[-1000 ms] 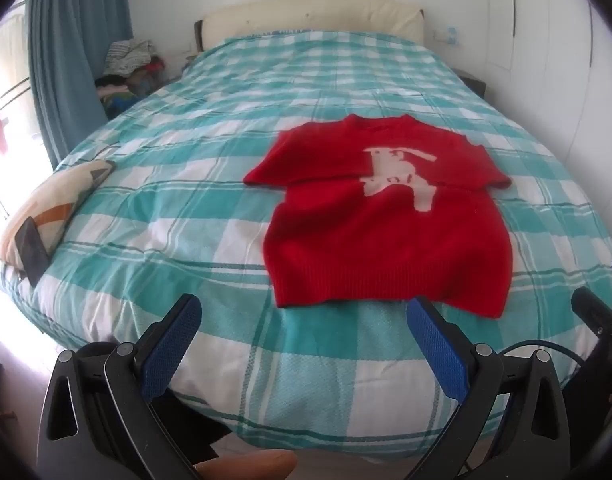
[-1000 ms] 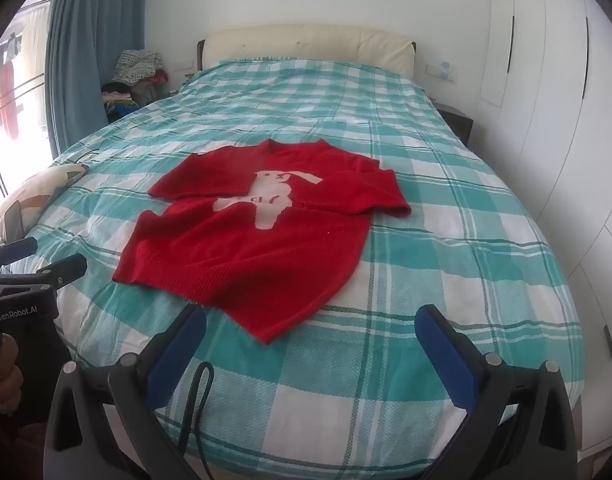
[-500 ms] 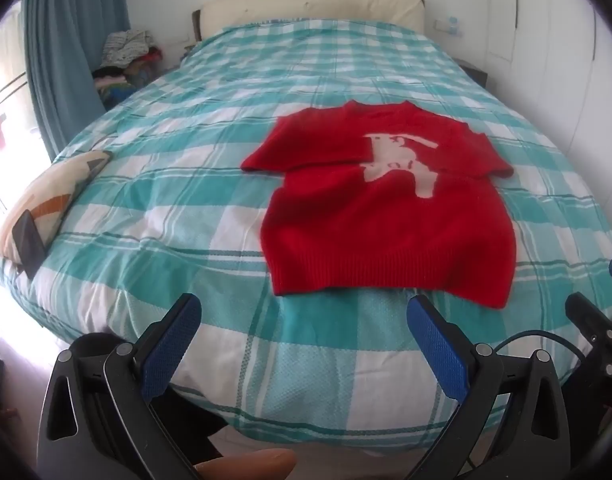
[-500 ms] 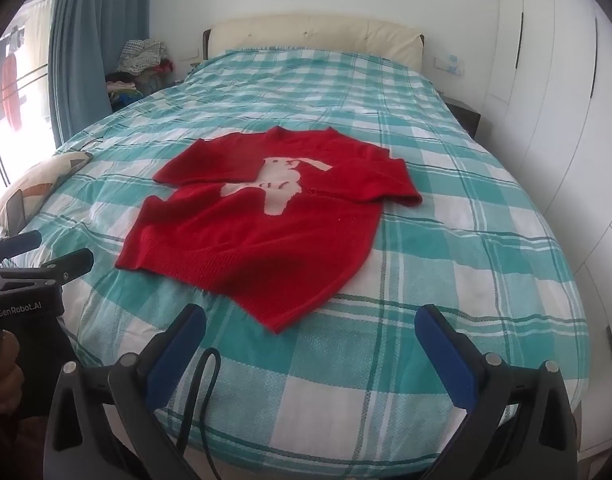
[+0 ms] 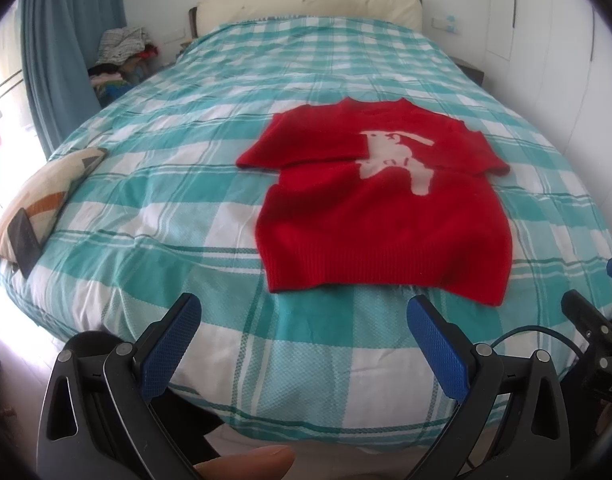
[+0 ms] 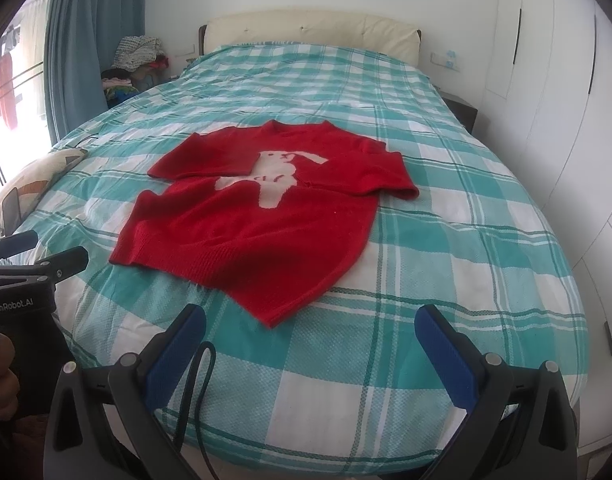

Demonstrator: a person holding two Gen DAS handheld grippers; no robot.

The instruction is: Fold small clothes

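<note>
A small red knit sweater (image 5: pixel 381 216) with a pale animal figure on its chest lies flat on the bed, hem toward me, both sleeves folded in across the chest. It also shows in the right wrist view (image 6: pixel 258 216). My left gripper (image 5: pixel 302 316) is open and empty, held over the bed's near edge just short of the hem. My right gripper (image 6: pixel 311 328) is open and empty, near the hem's right corner. The right gripper's tip shows at the left wrist view's right edge (image 5: pixel 589 316), and the left gripper at the right wrist view's left edge (image 6: pixel 38 256).
The bed has a teal and white checked cover (image 5: pixel 178 184). A patterned cushion (image 5: pixel 42 196) with a dark phone (image 5: pixel 24 240) leaning on it lies at the left edge. A clothes pile (image 6: pixel 136 64) and blue curtain stand far left, white wardrobes (image 6: pixel 553 120) on the right.
Both grippers have moved slightly forward and up toward the bed, so the sweater sits lower and nearer in both views. Both have stayed open. The sweater has not moved.
</note>
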